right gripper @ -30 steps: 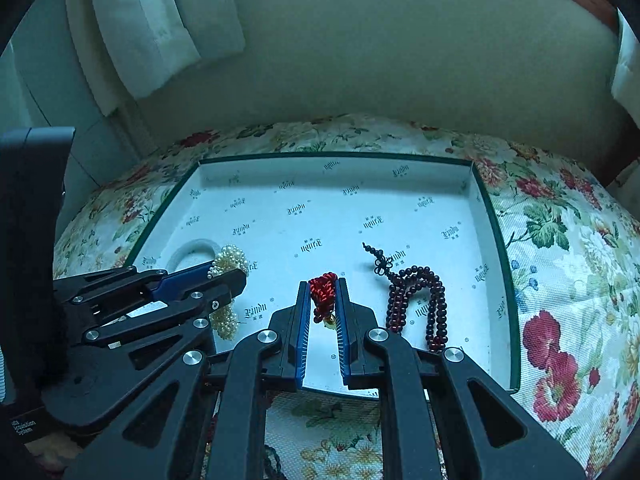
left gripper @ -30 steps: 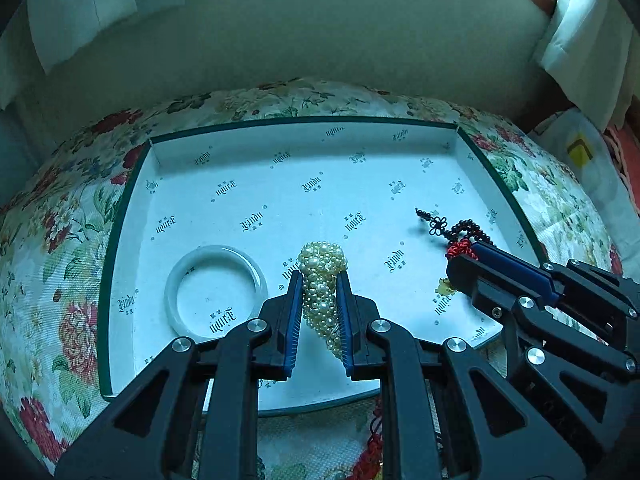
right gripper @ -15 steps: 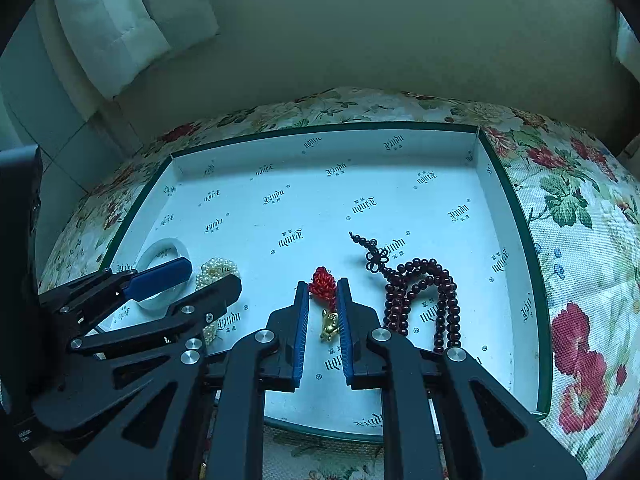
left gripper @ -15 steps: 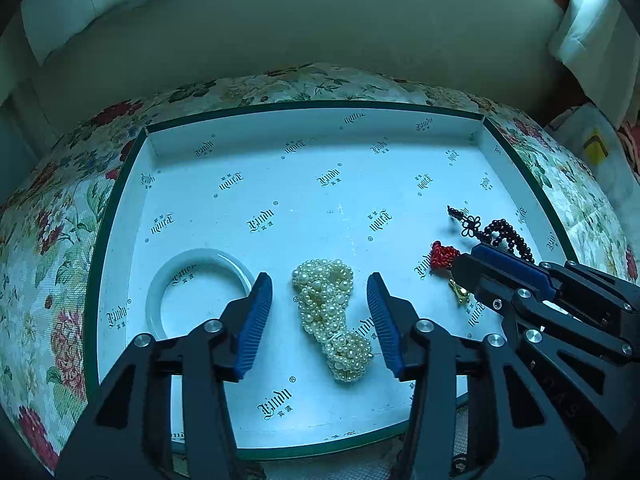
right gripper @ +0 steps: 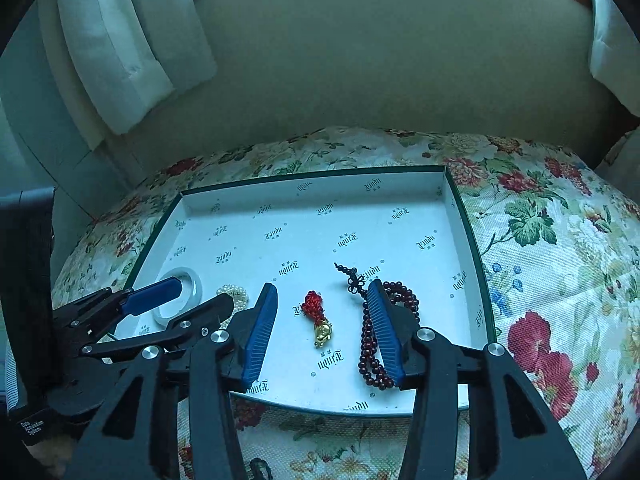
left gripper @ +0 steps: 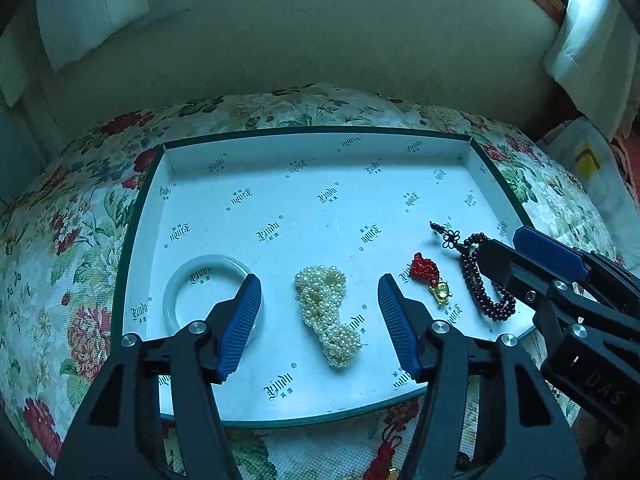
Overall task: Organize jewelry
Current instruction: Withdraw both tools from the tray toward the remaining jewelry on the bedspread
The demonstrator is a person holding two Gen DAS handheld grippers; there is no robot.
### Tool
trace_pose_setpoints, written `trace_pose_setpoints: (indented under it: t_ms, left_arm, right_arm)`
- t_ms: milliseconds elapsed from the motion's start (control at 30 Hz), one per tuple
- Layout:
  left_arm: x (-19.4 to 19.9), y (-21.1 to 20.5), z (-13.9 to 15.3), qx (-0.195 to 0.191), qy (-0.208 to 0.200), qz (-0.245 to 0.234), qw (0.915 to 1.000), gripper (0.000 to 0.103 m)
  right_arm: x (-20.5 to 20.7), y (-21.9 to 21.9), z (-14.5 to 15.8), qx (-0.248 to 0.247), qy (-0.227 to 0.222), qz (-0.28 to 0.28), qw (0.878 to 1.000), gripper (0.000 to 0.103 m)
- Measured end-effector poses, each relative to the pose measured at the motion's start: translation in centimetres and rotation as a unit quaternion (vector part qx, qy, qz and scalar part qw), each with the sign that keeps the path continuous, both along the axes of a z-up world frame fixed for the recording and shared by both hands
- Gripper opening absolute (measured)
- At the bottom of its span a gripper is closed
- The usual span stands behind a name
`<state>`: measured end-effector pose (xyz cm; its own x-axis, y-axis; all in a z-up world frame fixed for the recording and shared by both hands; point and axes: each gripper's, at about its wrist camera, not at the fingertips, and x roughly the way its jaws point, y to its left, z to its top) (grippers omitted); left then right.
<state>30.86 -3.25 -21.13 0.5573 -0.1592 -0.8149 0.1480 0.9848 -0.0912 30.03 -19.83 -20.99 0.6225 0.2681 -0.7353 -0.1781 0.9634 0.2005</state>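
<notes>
A shallow white tray (left gripper: 152, 240) with a dark green rim sits on a bench covered by a floral cloth (left gripper: 60, 248), and all the jewelry lies on the tray floor toward its near edge.

The left gripper (left gripper: 320, 322) hangs over the near middle of the tray with its blue-padded jaws spread wide and nothing between them but air. Below the gap lies the pearl strand (left gripper: 326, 312), bunched into a heap and touching neither pad. The white bangle (left gripper: 176, 292) lies flat near the tray's left edge, partly hidden behind the left finger of that gripper.

The right gripper (right gripper: 322, 330) is also wide open and holds nothing. The red knotted charm (right gripper: 316, 314), with a small gold piece at its near end, lies on the tray between its fingers, clear of both. The dark bead bracelet (right gripper: 368, 344) lies looped towards the tray's right edge; the right finger covers part of it, so contact cannot be judged.

Part of another red tassel (left gripper: 386, 452) shows on the cloth in front of the tray's near edge.
</notes>
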Motion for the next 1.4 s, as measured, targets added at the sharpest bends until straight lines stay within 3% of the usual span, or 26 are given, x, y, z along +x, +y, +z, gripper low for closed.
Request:
trace_pose_setpoints:
  t_ms: [567,1000,1400]
  left_arm:
    - [-6.8,3.1,1.6,-0.009,0.002,0.018,0.9998,0.06]
    - [-12.6,5.8,0.0,-0.006,0.029,0.04,0.9988,0.06]
    - [-14.7,7.0,-1.3,0.001,0.049,0.056,0.9972,0.06]
  right_arm:
    - [-7.3,-1.5,1.6,-0.015,-0.007,-0.006,1.0,0.047]
    - [-12.9,-3.1,-1.1,-0.026,0.033,-0.015,0.999,0.047]
    - [-14.9,-4.4,-2.7,-0.016,0.057,-0.027,0.998,0.047]
